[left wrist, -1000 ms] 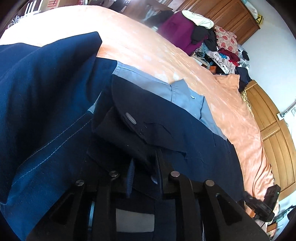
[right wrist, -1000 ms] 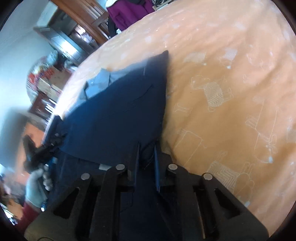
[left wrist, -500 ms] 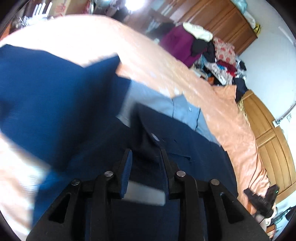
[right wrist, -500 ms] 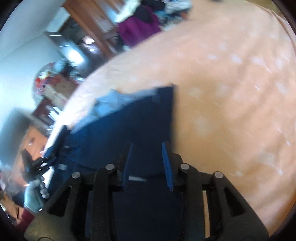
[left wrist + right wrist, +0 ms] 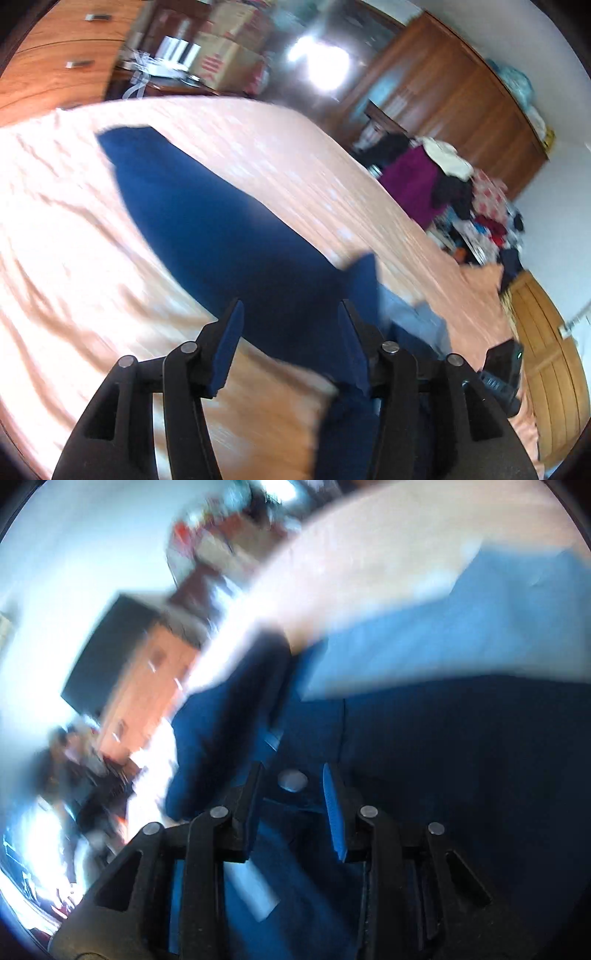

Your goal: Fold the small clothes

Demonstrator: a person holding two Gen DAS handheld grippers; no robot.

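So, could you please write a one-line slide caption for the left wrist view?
Open left gripper above a navy garment lying on the orange bedsheet.

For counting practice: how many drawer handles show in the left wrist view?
2, on the dresser top left: upper handle at the edge, lower handle beneath. Others may be cropped.

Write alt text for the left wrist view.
The open left gripper hovers over a dark blue garment lying on an orange bedsheet, holding nothing. Behind the bed are wooden wardrobes and a clothes pile.
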